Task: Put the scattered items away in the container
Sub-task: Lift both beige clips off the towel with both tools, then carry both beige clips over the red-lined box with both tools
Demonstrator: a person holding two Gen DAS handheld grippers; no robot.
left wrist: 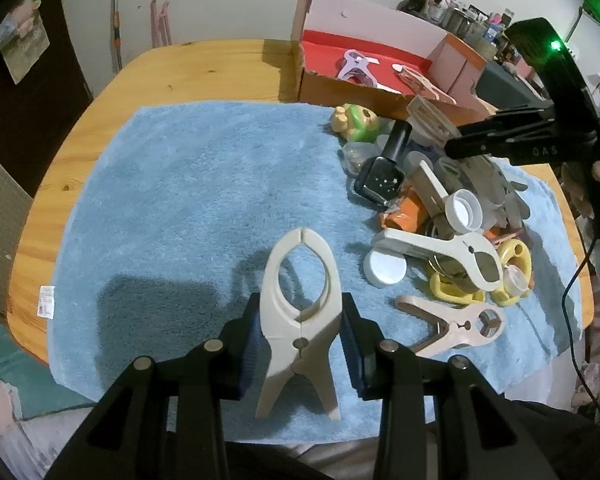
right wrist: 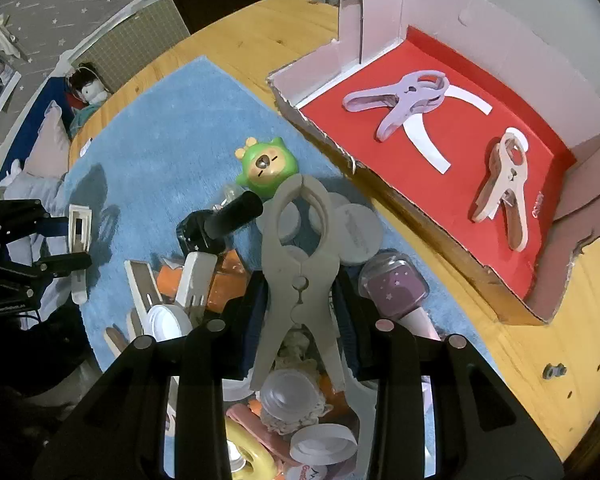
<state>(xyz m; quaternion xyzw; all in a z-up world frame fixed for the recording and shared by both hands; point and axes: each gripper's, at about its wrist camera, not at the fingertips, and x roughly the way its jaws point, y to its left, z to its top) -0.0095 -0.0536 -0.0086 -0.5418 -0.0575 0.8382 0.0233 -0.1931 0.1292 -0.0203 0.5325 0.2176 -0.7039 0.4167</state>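
Cream clip [left wrist: 300,320] between left tool [left wrist: 302,344] pads

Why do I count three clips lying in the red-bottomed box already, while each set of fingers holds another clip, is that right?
Not quite: the cardboard box holds two clips, not three, a lilac clip and a pale pink clip, as the right wrist view shows. The rest stands: the left gripper holds a cream clip and the right gripper a grey clip.

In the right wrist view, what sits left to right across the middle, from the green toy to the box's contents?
Green toy → grey clip held in the right gripper → purple clip → beige clip, both inside the red-lined box.
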